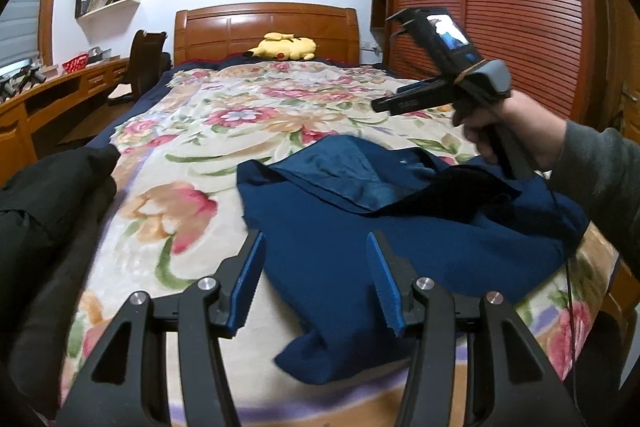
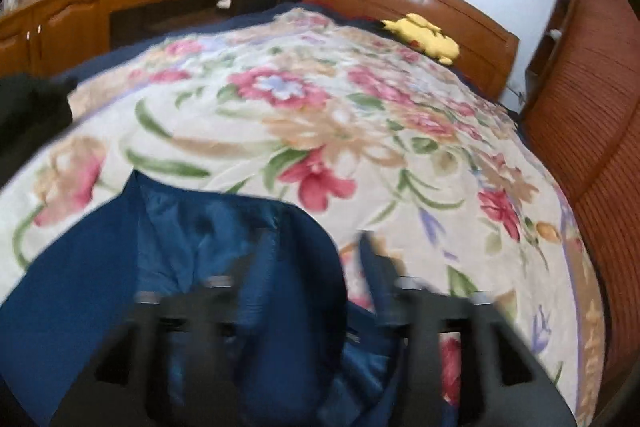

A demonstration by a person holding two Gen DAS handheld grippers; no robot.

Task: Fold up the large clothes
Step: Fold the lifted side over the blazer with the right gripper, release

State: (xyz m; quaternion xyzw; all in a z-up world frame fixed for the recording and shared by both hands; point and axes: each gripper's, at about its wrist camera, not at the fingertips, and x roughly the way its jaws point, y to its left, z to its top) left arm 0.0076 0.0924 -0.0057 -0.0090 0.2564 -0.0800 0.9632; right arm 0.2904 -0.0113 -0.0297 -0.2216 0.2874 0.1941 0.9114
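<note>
Down at the bottom of the left wrist view, the left gripper [image 1: 316, 279] hangs over the near edge of a blue garment [image 1: 360, 259], its blue-padded fingers [image 1: 248, 283] spread apart with nothing pinched between them. The garment lies crumpled in the lower middle of that frame on a flowered blanket [image 1: 224, 131], its lighter lining turned up toward the center. At the right edge, a hand [image 1: 504, 131] in a grey sleeve [image 1: 600, 179] holds the right gripper above the garment's far side, pointing toward the left of the frame. In the right wrist view, the right gripper [image 2: 308, 267] appears blurred at the bottom; its fingers stand apart, and the garment [image 2: 200, 259] lies beneath and around the left one, though I cannot tell whether any cloth is touched. A dark piece of clothing [image 1: 48, 211] sits at the left edge of the bed. A yellow plush toy [image 1: 284, 47] rests against the wooden headboard [image 1: 264, 27] at the top center.
</note>
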